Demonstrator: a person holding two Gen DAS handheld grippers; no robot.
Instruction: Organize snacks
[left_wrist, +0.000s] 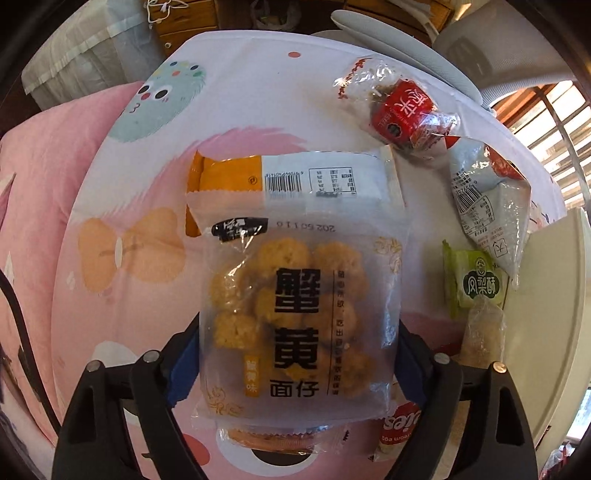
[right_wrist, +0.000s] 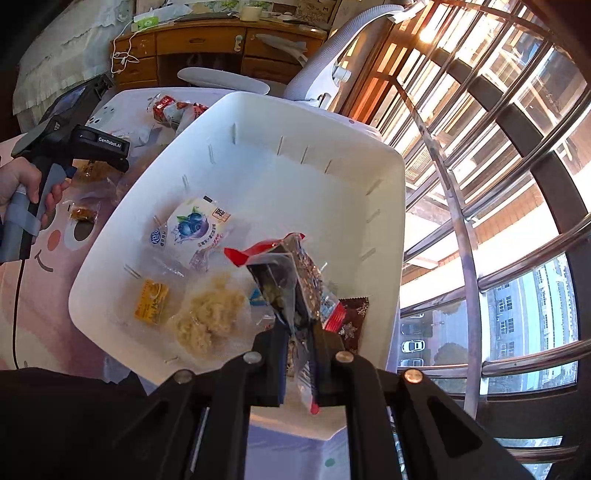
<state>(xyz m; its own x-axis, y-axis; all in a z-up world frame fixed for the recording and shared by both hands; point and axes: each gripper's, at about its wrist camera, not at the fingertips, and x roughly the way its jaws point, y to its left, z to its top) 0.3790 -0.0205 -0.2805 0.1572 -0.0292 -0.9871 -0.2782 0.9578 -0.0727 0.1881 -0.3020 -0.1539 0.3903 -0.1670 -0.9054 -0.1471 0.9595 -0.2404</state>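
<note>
My left gripper hangs wide open straight over the clear crab-roe noodle-snack pouch lying lengthwise between my fingers, while my right gripper clamps a crinkly red-trimmed packet over the white plastic basket.

snack packets on patterned tablecloth

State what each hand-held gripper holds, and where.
Right hand-held gripper: shut on the clear snack packet, at its lower end. Left: open around noodle-snack bag.
</note>
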